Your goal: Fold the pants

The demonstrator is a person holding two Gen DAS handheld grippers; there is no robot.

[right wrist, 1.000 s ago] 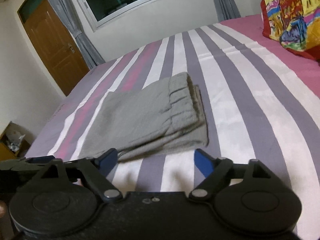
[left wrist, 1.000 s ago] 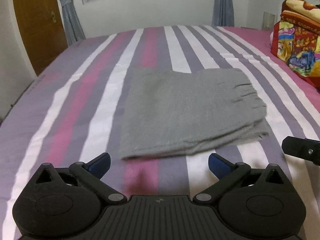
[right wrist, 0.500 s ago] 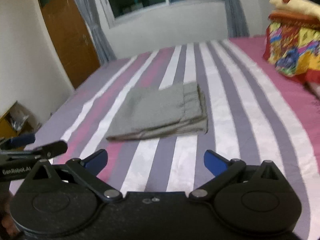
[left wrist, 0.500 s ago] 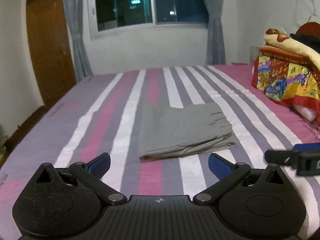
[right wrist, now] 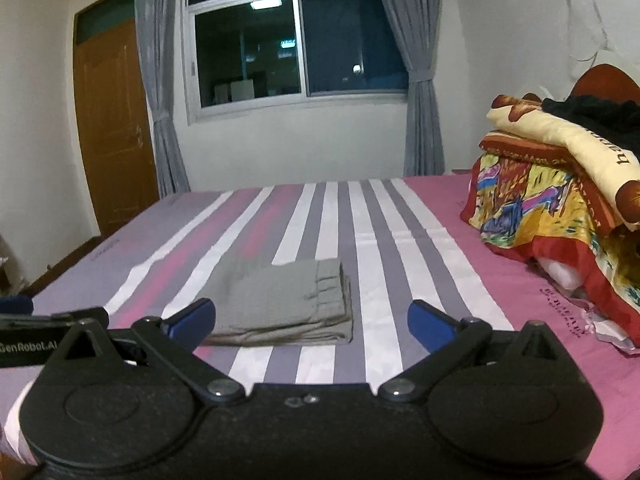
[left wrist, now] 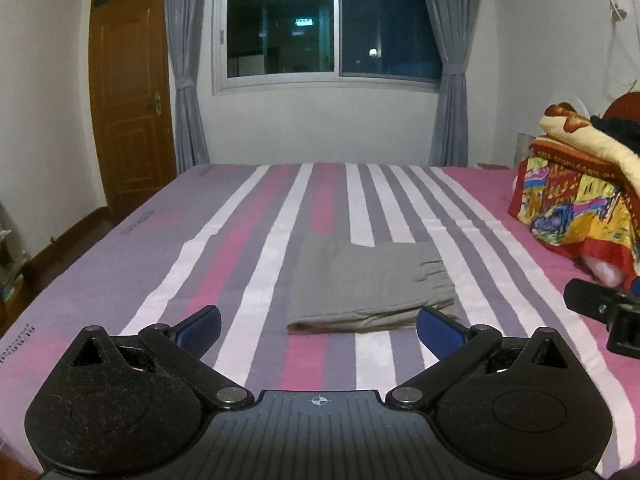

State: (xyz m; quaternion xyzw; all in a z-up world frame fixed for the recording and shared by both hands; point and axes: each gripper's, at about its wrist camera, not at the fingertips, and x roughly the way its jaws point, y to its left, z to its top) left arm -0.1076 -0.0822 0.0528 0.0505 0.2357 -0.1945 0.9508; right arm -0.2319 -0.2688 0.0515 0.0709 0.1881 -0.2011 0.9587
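The grey pants (left wrist: pixel 370 286) lie folded in a flat rectangle on the striped bed (left wrist: pixel 248 248), waistband to the right. They also show in the right wrist view (right wrist: pixel 282 302). My left gripper (left wrist: pixel 318 324) is open and empty, held back from the pants' near edge. My right gripper (right wrist: pixel 310 320) is open and empty, also back from the pants. The right gripper's body shows at the right edge of the left wrist view (left wrist: pixel 604 314).
A pile of colourful folded blankets (right wrist: pixel 560 196) sits on the bed's right side. A wooden door (left wrist: pixel 128 116) is at the left, a window with grey curtains (left wrist: pixel 332 24) on the far wall.
Both grippers have pulled back and up from the folded pants, which now look smaller and farther. The pants have not moved. Both grippers stay open.
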